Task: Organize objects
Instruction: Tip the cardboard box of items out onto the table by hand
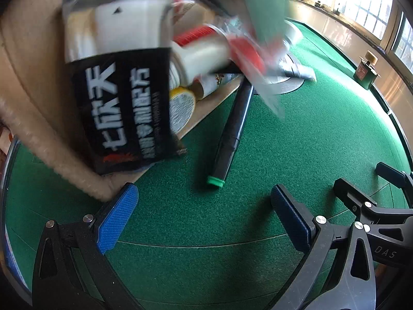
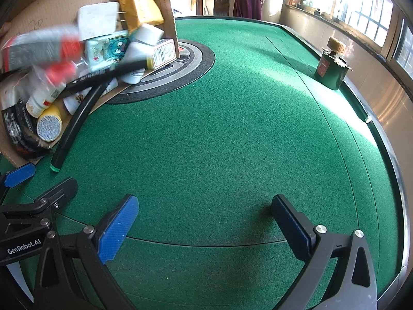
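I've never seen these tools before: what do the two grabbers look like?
Both are black plastic frames with silver rivets and textured blue finger pads. The left gripper has blue pads; the right gripper looks identical. White lettering reads GenRobot.AI and DAS.

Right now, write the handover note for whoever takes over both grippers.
Left gripper: open, empty, low over the green table.
Right gripper: open, empty, beside it over bare felt.
Things: a blurred heap spills from the cardboard box at the left: black packet, white bottles, small cartons. A black marker with a green cap lies on the felt at the box's edge. A green tin stands apart at the far right.
Done: nothing sorted that shows.
Left: everything.
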